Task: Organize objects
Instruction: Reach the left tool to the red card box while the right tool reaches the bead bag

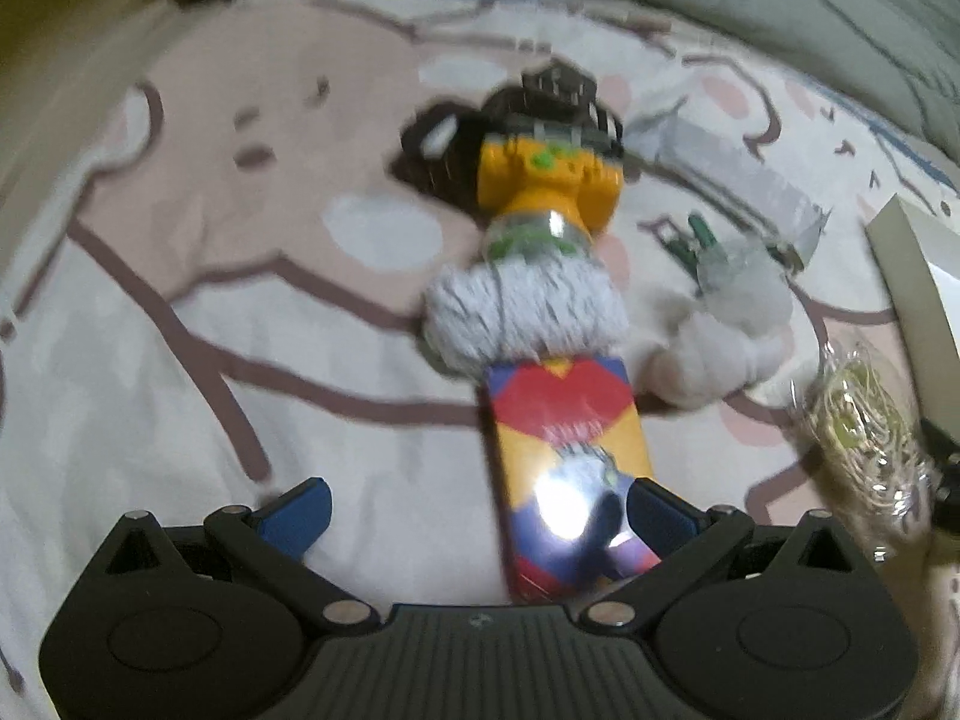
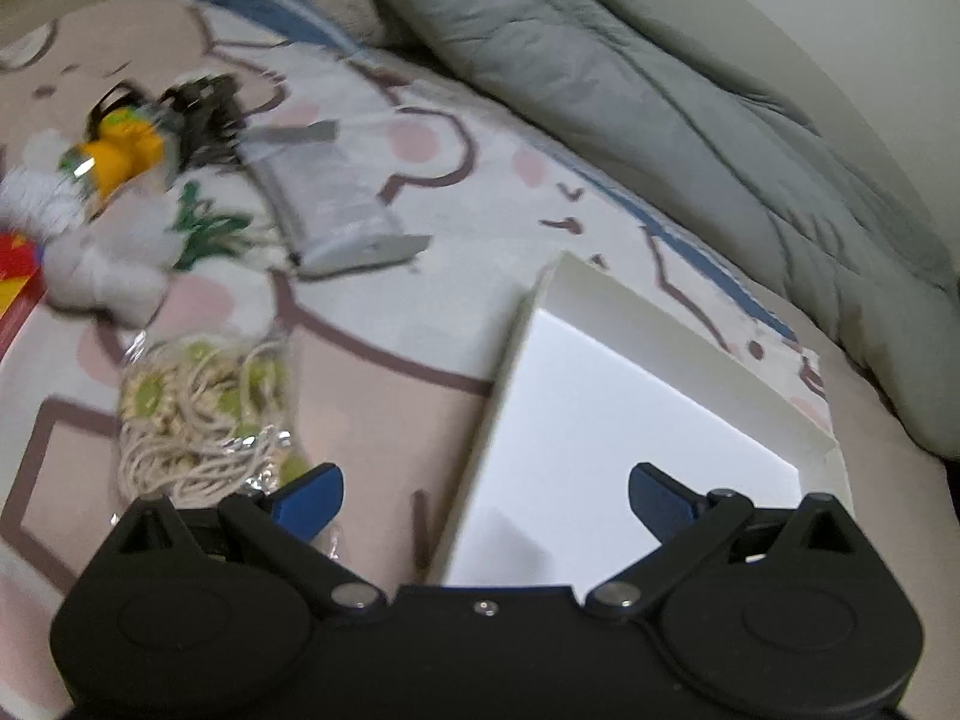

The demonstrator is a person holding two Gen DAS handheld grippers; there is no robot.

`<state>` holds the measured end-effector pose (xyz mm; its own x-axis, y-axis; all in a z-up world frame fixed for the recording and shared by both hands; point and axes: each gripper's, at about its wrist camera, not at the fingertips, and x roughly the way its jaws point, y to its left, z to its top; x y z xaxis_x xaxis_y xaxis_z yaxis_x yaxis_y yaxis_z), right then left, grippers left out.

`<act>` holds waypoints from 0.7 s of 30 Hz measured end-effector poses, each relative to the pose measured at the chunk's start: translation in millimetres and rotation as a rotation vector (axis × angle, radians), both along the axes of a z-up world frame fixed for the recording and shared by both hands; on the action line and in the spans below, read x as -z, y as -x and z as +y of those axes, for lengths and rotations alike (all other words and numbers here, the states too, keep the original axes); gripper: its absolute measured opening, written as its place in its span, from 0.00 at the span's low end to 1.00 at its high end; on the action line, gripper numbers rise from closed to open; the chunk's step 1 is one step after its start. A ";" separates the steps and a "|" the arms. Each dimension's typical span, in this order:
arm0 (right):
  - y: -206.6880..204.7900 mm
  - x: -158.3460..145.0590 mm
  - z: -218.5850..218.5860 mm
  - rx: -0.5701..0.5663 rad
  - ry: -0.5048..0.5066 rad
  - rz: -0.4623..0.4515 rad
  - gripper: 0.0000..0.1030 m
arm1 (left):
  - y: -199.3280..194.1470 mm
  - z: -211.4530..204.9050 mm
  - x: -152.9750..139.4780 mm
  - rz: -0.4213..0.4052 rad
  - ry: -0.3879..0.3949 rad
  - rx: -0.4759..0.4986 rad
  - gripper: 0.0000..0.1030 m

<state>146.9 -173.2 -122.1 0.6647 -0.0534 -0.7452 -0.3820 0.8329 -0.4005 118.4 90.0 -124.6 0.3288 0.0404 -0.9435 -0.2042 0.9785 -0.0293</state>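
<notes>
Left tool (image 1: 477, 516) spread wide, blue pads (image 1: 300, 516) apart, with the glossy red, yellow and purple cardboard package (image 1: 570, 468) lying between them, its near end against the right pad; grip not closed on it. Beyond the package, a fluffy white yarn mop head (image 1: 522, 318) joined to an orange plastic fitting (image 1: 549, 186), in line with the package on the bed's pink-and-white cartoon-printed sheet (image 1: 240, 312). Behind the orange fitting, a dark blurred item (image 1: 540, 102), too smeared to identify. To the right, a second white fluffy bundle (image 1: 720, 342), a small green clip-like piece (image 1: 699, 234) and a grey flat packet (image 1: 738, 174); further right, a clear bag of cream cord with green beads (image 1: 858, 438). Right tool (image 2: 486, 498) likewise spread and holding nothing, hovering above the near edge of a shallow white open box (image 2: 600, 420) resting on the sheet. Same bag of cord (image 2: 204, 414) just left of this tool. Grey-green quilted duvet (image 2: 660, 108) bunched along the far side.
</notes>
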 end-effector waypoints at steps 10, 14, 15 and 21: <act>17.2 -13.5 12.8 -0.053 -0.087 0.074 0.98 | -13.6 -30.4 14.1 0.001 0.013 0.009 1.00; 14.5 -29.3 5.4 0.032 -0.188 0.063 0.97 | -16.0 -38.6 22.6 0.020 -0.050 0.031 1.00; 13.3 -33.0 3.3 0.053 -0.227 0.069 0.95 | -15.3 -38.7 24.6 0.028 -0.070 0.034 1.00; 1.1 -34.6 -1.1 0.201 -0.515 0.188 0.94 | -8.5 -29.6 27.0 0.039 -0.075 0.059 1.00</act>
<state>145.8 -174.3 -87.5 0.5330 0.2356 -0.8127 -0.2215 0.9658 0.1348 126.9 60.5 -151.6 0.2955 0.0936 -0.9507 -0.1461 0.9879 0.0518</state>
